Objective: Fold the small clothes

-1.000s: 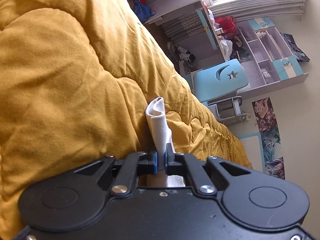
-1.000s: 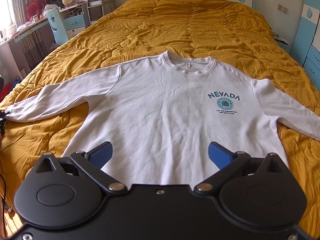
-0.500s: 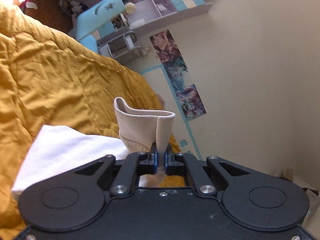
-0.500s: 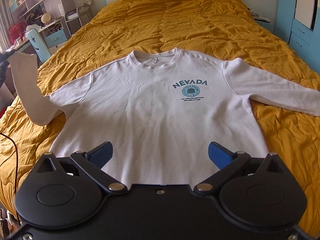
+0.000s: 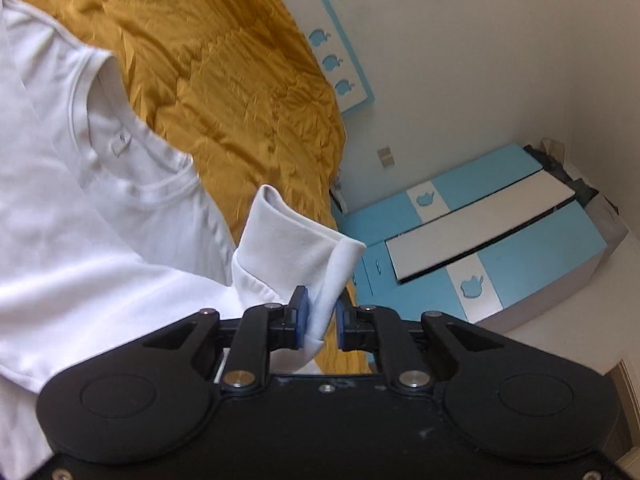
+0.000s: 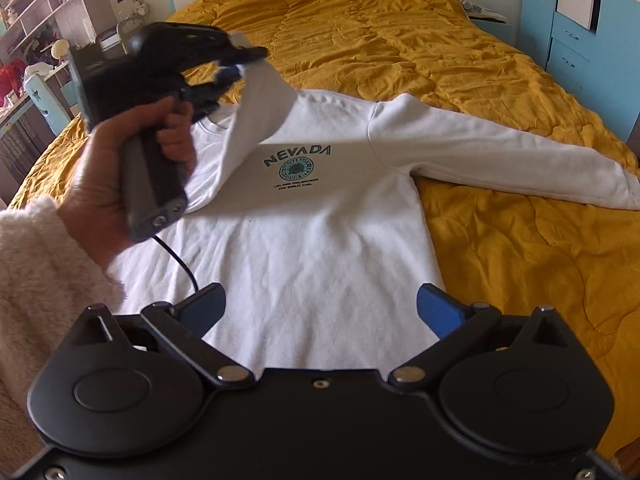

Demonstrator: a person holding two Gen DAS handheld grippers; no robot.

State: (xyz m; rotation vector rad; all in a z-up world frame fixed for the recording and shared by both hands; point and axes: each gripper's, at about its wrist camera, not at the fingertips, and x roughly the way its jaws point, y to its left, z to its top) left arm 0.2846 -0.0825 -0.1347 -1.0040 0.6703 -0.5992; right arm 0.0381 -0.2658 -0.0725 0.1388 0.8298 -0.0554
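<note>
Since the earlier frame, the left tongs have carried the sweatshirt's left sleeve cuff from the bed edge inward, above the white sweatshirt body. In the left wrist view, the jaws are opening: the cuff stands between the blue pads, touching the left-hand pad, with a visible gap at the right-hand pad. The collar lies at left on the mustard quilt; a blue-and-white wardrobe stands beyond. In the right wrist view, the right tongs are spread wide with nothing between them, positioned above the lower hem of the sweatshirt, which lies flat, front up, on the bed quilt. The person's left hand, in a fleecy sleeve, holds the left tongs above the garment's chest; the raised sleeve hangs from them across the print. The other sleeve lies extended to the right.
</note>
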